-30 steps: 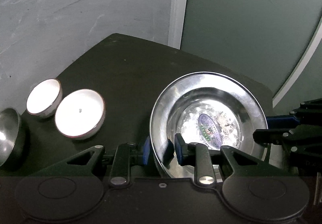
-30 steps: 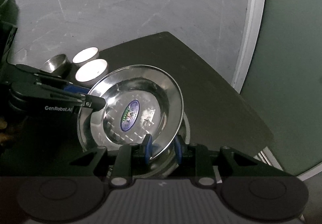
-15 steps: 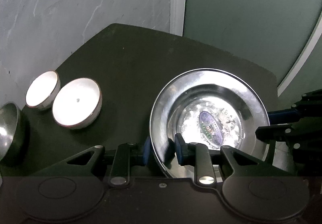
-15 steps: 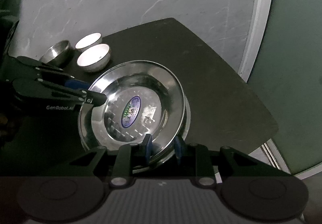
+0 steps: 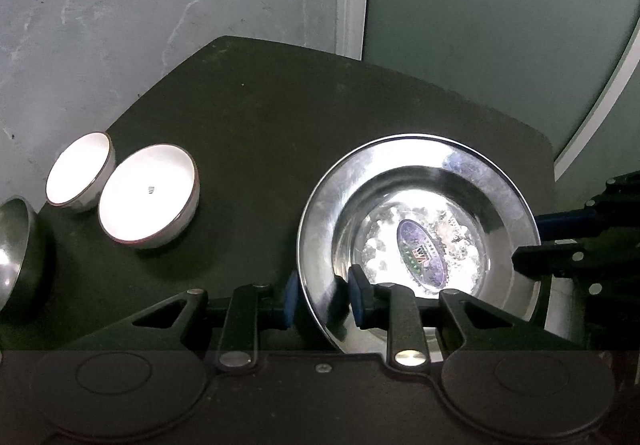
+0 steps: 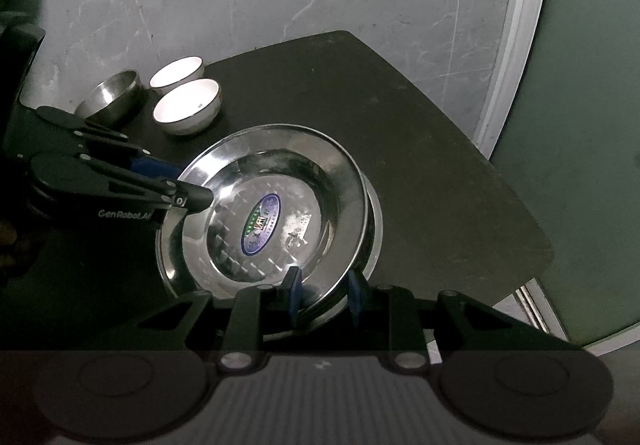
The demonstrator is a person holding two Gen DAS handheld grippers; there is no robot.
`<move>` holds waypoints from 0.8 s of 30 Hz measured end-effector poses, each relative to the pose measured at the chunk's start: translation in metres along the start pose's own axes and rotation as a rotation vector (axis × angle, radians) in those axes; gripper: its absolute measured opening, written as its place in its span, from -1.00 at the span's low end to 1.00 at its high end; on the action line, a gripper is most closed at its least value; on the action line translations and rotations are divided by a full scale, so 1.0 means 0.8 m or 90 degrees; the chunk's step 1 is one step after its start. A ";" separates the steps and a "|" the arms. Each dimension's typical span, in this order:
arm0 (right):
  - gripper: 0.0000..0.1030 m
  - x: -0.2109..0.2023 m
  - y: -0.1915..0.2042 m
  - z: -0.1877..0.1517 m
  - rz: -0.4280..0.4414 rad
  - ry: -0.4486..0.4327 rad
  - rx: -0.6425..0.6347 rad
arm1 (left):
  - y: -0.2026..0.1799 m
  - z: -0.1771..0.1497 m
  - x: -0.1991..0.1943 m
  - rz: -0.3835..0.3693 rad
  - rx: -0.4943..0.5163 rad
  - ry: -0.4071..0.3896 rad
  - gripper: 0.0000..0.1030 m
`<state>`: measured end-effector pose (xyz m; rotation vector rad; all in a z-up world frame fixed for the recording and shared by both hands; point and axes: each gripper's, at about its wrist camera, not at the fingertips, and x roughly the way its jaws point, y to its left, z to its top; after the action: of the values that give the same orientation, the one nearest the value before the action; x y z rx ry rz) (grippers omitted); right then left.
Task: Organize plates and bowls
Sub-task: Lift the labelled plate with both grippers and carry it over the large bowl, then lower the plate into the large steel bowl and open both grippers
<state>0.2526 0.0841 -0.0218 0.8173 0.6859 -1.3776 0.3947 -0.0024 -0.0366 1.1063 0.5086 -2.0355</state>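
Left gripper [image 5: 322, 299] and right gripper [image 6: 324, 291] pinch opposite rims of the steel plate [image 6: 272, 217], steadying it level over a second plate at lower centre of the bench [image 6: 420, 149].

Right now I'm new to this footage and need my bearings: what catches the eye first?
A shiny steel plate with an oval sticker, near the dark table's edge, gripped at opposite rims by the left gripper and right gripper. Behind it, two white bowls glow beside a steel bowl.

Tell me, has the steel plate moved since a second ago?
Yes. In the right wrist view the steel plate sits nearer the table's front edge, farther from the white bowls.
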 end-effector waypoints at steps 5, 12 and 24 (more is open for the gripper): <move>-0.43 0.001 0.005 0.001 -0.005 -0.005 -0.005 | 0.000 -0.002 0.003 -0.004 -0.001 -0.004 -0.44; -0.36 0.001 0.010 0.001 -0.023 -0.011 -0.006 | -0.001 -0.007 0.002 -0.011 -0.014 -0.012 -0.30; 0.47 0.002 0.027 0.003 -0.037 -0.029 -0.001 | 0.015 -0.026 -0.027 0.078 -0.059 -0.060 0.83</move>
<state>0.2739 0.0812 -0.0194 0.7681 0.6796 -1.4443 0.4224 0.0123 -0.0297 0.9583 0.4715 -1.9284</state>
